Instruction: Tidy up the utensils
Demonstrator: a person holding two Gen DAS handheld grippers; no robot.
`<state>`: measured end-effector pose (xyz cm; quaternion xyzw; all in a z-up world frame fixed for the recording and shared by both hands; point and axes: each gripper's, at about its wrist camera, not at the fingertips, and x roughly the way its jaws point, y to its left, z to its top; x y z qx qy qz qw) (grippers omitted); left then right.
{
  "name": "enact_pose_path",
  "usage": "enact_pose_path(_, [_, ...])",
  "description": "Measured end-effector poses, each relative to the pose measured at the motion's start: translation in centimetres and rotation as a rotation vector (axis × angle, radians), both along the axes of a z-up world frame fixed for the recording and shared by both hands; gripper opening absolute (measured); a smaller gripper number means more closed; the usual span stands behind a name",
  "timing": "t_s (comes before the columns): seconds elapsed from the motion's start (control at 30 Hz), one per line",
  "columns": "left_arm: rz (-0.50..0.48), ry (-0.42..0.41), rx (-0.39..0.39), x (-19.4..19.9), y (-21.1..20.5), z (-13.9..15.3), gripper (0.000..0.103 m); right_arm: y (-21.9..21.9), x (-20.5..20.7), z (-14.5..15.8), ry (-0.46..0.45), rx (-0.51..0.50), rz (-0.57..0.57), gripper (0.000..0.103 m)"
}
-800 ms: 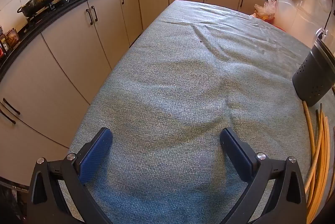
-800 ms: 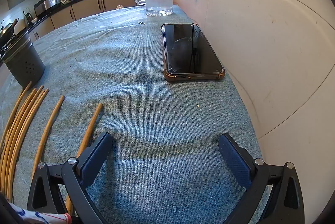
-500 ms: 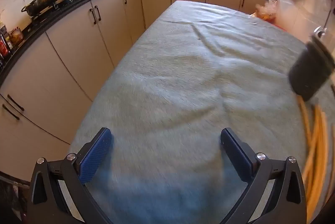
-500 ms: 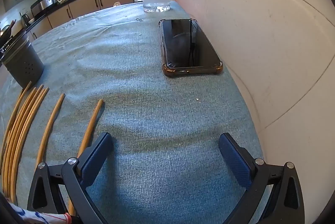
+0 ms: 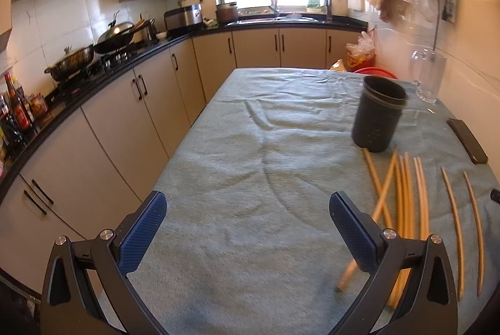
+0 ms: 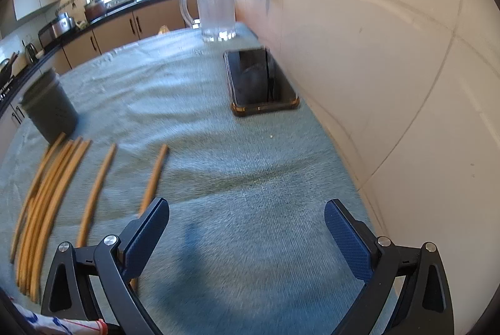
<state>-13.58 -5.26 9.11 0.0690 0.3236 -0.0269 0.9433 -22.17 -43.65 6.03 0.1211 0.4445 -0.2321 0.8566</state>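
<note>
Left tongs (image 5: pixel 247 225): spread fully wide, nothing held, over bare cloth-covered surface (image 5: pixel 250 147). Chopsticks (image 5: pixel 403 194): loose on surface, just right of left tongs, in front of dark holder (image 5: pixel 378 116). Right tongs (image 6: pixel 247 225): released, wide, empty; nearest chopstick (image 6: pixel 153 178) by left pad.

- Our left gripper (image 5: pixel 247 228) tilts downward, its blue pads spread wide with nothing between them.
- Our right gripper (image 6: pixel 246 236) pitches down more steeply, equally wide and empty.
</note>
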Motion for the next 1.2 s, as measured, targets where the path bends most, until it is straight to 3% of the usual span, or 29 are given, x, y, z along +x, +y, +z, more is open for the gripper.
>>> enact_pose_path(0.47, [-0.102,-0.052,0.014,-4.7,-2.4,1.6,0.103,6.5,-3.1,4.7,-0.121,-0.068,0.061,0.101])
enact_pose_path(0.63, [-0.137,-0.085,0.005,-6.4,-3.1,2.4,0.103,8.9,-4.0,6.0,-0.150,-0.134,0.089,0.101])
enact_pose_path(1.2, [-0.164,-0.223,-0.015,-11.1,-3.3,4.3,0.103,14.4,-7.5,9.9,-0.321,-0.237,0.135,0.101])
